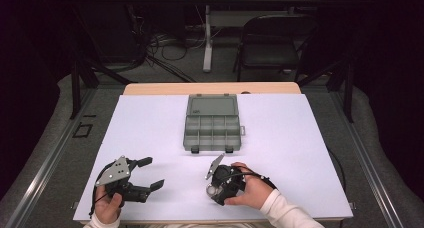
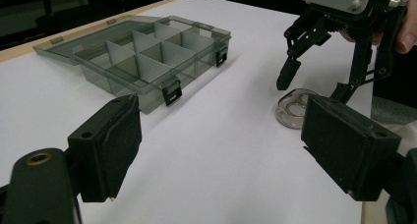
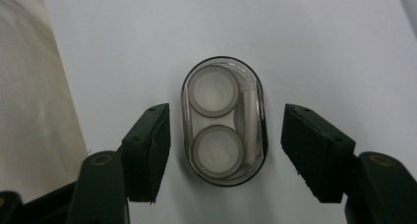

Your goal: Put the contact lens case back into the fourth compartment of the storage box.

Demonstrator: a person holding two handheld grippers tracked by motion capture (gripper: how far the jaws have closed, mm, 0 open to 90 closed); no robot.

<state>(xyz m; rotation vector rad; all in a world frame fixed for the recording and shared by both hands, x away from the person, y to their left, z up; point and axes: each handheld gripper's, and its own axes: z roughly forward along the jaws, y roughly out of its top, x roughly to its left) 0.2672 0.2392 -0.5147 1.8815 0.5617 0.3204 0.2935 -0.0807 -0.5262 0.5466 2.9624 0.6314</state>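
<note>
A small clear oval case with two round white pieces inside lies flat on the white table top, near the front edge. My right gripper points down over it. Its jaws stand either side of the case with a gap on each side, so it is open. The left gripper view shows that right gripper hovering just above the case. From above, the right gripper sits under a hand. My left gripper rests at the front left, open and with nothing between its jaws.
A grey see-through organiser box with several bare compartments stands open at the table's middle, its lid laid back flat; it also appears as the box in the left gripper view. A black chair and cables are beyond the table.
</note>
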